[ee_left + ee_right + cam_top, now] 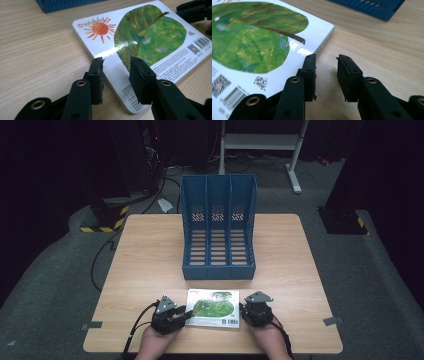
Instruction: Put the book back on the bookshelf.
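Observation:
A white board book (213, 307) with a green leaf and an orange sun on its cover lies flat near the table's front edge. My left gripper (186, 312) sits at its left edge, and in the left gripper view the jaws (117, 65) stand a little apart over that edge of the book (150, 37), one above the table and one above the cover, pinching nothing. My right gripper (243, 310) is at the book's right edge. Its jaws (325, 62) straddle the edge of the book (249, 45) with a narrow gap and do not press on it.
A blue three-slot file holder (218, 270) stands on the wooden table (150, 260) just behind the book, its open slots facing me. Its base shows in the gripper views (62, 5) (372, 8). Bare wood lies left and right of the holder. Dark floor and cables surround the table.

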{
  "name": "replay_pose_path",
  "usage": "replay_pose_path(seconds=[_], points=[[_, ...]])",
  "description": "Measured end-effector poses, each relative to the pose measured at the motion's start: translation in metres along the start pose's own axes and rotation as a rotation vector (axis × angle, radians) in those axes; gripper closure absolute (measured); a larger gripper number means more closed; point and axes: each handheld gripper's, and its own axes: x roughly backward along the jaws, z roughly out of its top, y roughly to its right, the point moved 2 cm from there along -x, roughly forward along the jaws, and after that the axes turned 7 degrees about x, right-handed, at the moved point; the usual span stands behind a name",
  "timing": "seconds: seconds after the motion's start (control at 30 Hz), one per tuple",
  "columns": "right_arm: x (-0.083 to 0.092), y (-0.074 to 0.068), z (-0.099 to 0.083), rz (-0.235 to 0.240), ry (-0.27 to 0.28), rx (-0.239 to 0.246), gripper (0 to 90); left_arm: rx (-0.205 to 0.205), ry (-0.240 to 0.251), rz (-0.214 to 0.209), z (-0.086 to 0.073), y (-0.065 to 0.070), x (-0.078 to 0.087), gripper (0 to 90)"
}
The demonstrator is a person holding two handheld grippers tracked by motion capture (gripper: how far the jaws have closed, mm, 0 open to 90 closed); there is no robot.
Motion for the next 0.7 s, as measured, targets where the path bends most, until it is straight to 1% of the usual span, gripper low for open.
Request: replay_pose_path(seconds=[0.07, 0.1, 0.13, 0.2, 0.23, 0.27, 0.3, 0.33, 0.37, 0.4, 0.43, 0.47, 0.5, 0.57, 0.63, 0.67, 0.7], points=[[-0.002, 0.005, 0.002, -0.006, -0.006, -0.003, 65.7, -0.008, 0.003, 0.007, 0.001, 0.002, -0.001, 63.5], [-0.002, 0.006, 0.003, -0.005, -0.009, -0.001, 62.3, -0.01, 0.001, 0.007, 0.001, 0.002, -0.001, 63.5], [0.0, 0.008, 0.002, -0.004, -0.009, -0.004, 61.3, -0.005, 0.004, 0.007, 0.002, 0.0, -0.001, 63.9], [0.012, 0.009, 0.0, -0.017, 0.035, 0.001, 61.5, 0.013, 0.012, 0.016, 0.002, -0.002, 0.0, 63.0], [0.02, 0.008, -0.002, -0.013, 0.058, 0.0, 60.8, 0.016, 0.019, 0.022, 0.002, -0.004, 0.001, 61.9], [0.027, 0.006, -0.005, -0.008, 0.08, 0.004, 58.6, 0.033, 0.03, 0.024, 0.002, -0.004, 0.0, 60.7], [0.034, 0.003, -0.009, 0.004, 0.102, 0.01, 55.2, 0.042, 0.035, 0.026, 0.002, -0.006, 0.0, 59.2], [0.038, -0.001, -0.013, 0.019, 0.113, 0.007, 51.2, 0.048, 0.045, 0.032, 0.003, -0.007, 0.0, 57.1], [0.04, -0.005, -0.017, 0.039, 0.12, 0.023, 48.3, 0.052, 0.047, 0.032, 0.003, -0.007, -0.001, 54.9], [0.04, -0.009, -0.021, 0.058, 0.119, 0.025, 45.1, 0.049, 0.044, 0.032, 0.003, -0.007, -0.001, 54.1], [0.04, -0.013, -0.023, 0.078, 0.116, 0.018, 42.7, 0.048, 0.046, 0.029, 0.004, -0.007, -0.001, 53.2], [0.039, -0.016, -0.024, 0.095, 0.112, 0.022, 40.6, 0.056, 0.049, 0.027, 0.004, -0.006, -0.001, 52.3], [0.037, -0.02, -0.025, 0.11, 0.107, 0.029, 38.9, 0.053, 0.053, 0.024, 0.005, -0.006, -0.001, 51.4], [0.034, -0.026, -0.024, 0.133, 0.102, 0.056, 34.7, 0.05, 0.054, 0.018, 0.007, -0.006, -0.003, 49.3], [0.032, -0.031, -0.023, 0.15, 0.093, 0.053, 31.7, 0.056, 0.051, 0.014, 0.008, -0.005, -0.005, 48.1], [0.031, -0.033, -0.023, 0.157, 0.087, 0.061, 30.0, 0.056, 0.051, 0.014, 0.008, -0.005, -0.005, 47.1], [0.029, -0.035, -0.023, 0.16, 0.069, 0.058, 28.0, 0.06, 0.045, 0.017, 0.01, -0.004, -0.008, 45.9]])
